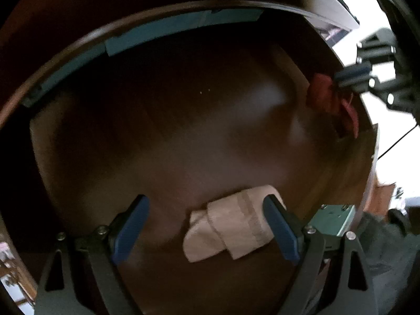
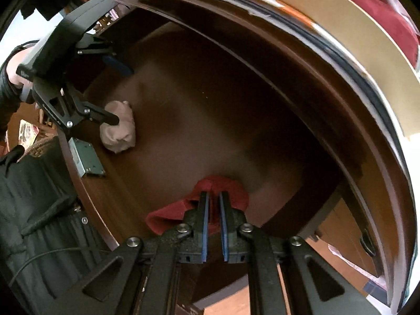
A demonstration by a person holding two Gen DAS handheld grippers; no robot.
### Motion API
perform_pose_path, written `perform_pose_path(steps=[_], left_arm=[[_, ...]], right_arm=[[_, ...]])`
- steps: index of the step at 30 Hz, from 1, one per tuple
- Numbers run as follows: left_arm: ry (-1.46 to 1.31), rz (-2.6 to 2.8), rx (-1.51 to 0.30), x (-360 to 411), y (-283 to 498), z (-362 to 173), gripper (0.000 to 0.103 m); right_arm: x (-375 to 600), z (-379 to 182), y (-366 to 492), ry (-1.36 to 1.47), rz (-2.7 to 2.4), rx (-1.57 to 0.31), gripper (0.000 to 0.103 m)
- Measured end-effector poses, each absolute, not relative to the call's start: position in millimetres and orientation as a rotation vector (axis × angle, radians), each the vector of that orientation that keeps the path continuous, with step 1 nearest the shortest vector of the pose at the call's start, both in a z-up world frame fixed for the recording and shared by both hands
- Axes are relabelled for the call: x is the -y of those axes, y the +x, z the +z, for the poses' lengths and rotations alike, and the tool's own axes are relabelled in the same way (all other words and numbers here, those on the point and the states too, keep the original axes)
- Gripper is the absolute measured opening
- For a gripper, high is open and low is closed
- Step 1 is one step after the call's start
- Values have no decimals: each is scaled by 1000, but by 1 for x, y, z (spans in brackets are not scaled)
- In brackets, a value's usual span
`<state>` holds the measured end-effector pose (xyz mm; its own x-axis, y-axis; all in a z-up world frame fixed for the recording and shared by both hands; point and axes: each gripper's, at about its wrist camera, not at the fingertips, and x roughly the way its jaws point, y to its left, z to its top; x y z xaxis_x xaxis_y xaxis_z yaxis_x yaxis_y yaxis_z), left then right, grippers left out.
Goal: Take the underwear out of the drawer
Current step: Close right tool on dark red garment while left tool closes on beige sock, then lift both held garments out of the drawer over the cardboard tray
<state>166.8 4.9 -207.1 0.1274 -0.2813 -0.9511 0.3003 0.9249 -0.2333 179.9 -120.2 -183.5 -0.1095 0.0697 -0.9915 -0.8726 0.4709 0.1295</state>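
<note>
Underwear, two pieces, both inside the open drawer (image 2: 86,189). Red underwear (image 2: 223,197) is pinched in the right tongs (image 2: 214,199), jaws nearly together with cloth bunched between the pads; it hangs by the drawer's right wall. Beige underwear (image 1: 233,225), folded, lies on the drawer floor near the front, between the blue pads of the left tongs (image 1: 210,225), which stand wide and don't press on it.

Step in hand, as I read it: right side is mid-extraction, left side is lining up its grasp.

Next move: right needs a straight lift so the trailing red cloth clears the front rim. Left needs to drop onto the beige fold, then close across it; the fold looks loose, so a shallow pinch could take only the top layer.

Around: metal lock plate (image 2: 88,158) on the inside of the drawer front, just beside the beige piece; a snag risk for the near left finger. Overhanging top edge above the drawer limits headroom at the back. Dark clothing of the person just in front of the drawer. Frames are motion-blurred, so contact detail is uncertain.
</note>
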Motion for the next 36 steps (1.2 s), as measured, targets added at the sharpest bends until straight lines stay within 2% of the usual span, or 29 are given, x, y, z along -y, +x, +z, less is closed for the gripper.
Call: perform_pose_path(steps=[6,10,13,19,20,22,24,25,36], left_arm=[[-96,-486,-1461,-7,169,-219,90],[-144,-493,-1510,-8,168,-229,90],[-112,-487,-1521,-6,167,-233,85],[-116,-485,-1509,8,165,-231,71],[-111,-490,-1501,10,163,-229,63],[-99,-504,-1483,12,158,-227,54],[-98,-515,-1458,13,155,-224,29],[-114,-524,-1442,12,154,-221,21],[-92,-432,-1241,-4,135,-194,17]], right_arm=[[153,-198,167,-725,967,-1455,9],[162,-189,177,-711,982,-1451,9],[163,-188,176,-701,990,-1449,9],[181,-157,193,-659,1003,-1432,9],[182,-155,193,-649,1002,-1423,9],[184,-152,193,-628,1002,-1408,9],[186,-147,193,-606,999,-1386,9],[187,-146,192,-596,998,-1376,9],[210,-94,189,-495,984,-1233,9]])
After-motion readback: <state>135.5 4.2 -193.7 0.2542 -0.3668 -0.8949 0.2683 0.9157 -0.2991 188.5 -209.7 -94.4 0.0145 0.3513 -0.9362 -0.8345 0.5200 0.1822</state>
